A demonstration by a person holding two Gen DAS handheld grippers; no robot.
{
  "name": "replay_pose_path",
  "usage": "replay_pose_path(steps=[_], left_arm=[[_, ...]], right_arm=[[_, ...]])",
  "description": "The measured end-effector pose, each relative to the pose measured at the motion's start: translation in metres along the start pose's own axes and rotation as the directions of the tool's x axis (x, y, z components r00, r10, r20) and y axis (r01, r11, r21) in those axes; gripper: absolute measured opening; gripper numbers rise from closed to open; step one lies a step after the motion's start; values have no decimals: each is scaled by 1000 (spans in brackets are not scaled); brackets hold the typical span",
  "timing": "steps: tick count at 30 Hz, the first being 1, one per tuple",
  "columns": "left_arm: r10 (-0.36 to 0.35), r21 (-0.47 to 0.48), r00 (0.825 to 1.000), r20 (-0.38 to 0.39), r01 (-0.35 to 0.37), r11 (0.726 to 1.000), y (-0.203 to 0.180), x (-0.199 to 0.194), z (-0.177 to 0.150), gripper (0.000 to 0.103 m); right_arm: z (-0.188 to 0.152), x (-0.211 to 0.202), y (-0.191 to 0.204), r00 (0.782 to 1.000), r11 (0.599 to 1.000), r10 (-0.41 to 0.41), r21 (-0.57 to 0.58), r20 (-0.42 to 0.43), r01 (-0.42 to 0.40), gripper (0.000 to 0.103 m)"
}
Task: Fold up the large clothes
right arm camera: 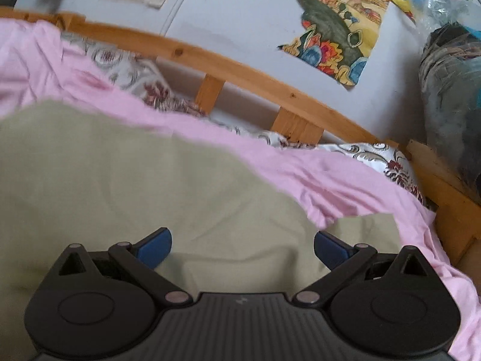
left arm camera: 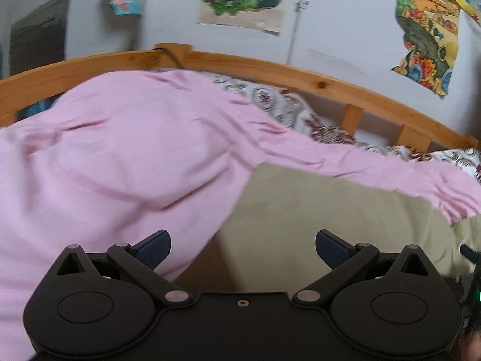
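A pink cloth (left arm camera: 120, 150) is spread over a beige sheet (right arm camera: 120, 174) on the bed. The left gripper (left arm camera: 243, 248) and right gripper (right arm camera: 242, 248) are held wide apart, nothing between their fingers.

**Right gripper hangs open above a beige panel on the bed**

The right gripper (right arm camera: 242, 248) has its jaws spread wide, nothing between the blue fingertips (right arm camera: 154, 248). Below them lies a flat beige cloth (right arm camera: 135, 174), lightly creased. A pink garment (right arm camera: 300, 165) borders it along the far side and right, rumpled at the corner. Beyond shows a floral bedsheet (right arm camera: 375, 153), a wooden bed rail (right arm camera: 228, 63), and a colourful poster (right arm camera: 339, 30) on the pale wall (right arm camera: 240, 9).
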State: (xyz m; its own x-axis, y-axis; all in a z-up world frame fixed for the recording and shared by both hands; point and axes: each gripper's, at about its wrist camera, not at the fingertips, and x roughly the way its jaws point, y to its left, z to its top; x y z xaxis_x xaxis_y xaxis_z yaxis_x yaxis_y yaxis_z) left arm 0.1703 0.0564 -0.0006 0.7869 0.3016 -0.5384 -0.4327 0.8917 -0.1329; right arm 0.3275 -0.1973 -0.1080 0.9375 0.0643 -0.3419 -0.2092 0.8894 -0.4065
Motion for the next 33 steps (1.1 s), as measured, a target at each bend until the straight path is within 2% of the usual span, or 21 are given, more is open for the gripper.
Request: replay_pose_path(steps=[2, 6, 9, 11, 14, 17, 19, 23, 28, 33], left_arm=[[-12, -18, 1000, -25, 11, 1000, 13, -10, -14, 102], [-82, -104, 994, -79, 74, 992, 25, -13, -43, 102], [-145, -183, 980, -137, 118, 976, 24, -5, -59, 102], [-212, -223, 964, -157, 175, 959, 22, 3, -65, 102], [-272, -246, 954, -130, 234, 940, 15, 17, -70, 102], [-260, -300, 955, -142, 209, 931, 13, 37, -74, 102], [-251, -332, 958, -137, 194, 923, 15, 46, -76, 102], [-253, -327, 959, -126, 201, 923, 13, 50, -74, 102], [-259, -352, 958, -123, 202, 914, 16, 55, -73, 102], [-204, -387, 973, -104, 150, 910, 16, 52, -75, 91]], right_arm=[[-6, 5, 1, 1000, 1000, 9, 27, -12, -9, 103], [-9, 9, 1, 1000, 1000, 8, 26, -23, -7, 103], [-5, 4, -10, 998, 997, 50, 60, -27, -49, 103], [1, -15, -24, 998, 993, 47, 108, -32, -43, 103], [3, -52, -36, 997, 986, 76, 151, -27, -71, 103], [-11, -70, -28, 998, 989, 60, 135, -31, -56, 103], [-25, -75, -20, 1000, 986, 29, 166, -3, -28, 103], [-39, -68, -13, 1000, 982, 31, 184, 2, -31, 103], [-41, -66, 0, 1000, 993, -6, 120, -3, 6, 103], [-42, -67, 1, 1000, 992, -8, 122, 3, 7, 103]])
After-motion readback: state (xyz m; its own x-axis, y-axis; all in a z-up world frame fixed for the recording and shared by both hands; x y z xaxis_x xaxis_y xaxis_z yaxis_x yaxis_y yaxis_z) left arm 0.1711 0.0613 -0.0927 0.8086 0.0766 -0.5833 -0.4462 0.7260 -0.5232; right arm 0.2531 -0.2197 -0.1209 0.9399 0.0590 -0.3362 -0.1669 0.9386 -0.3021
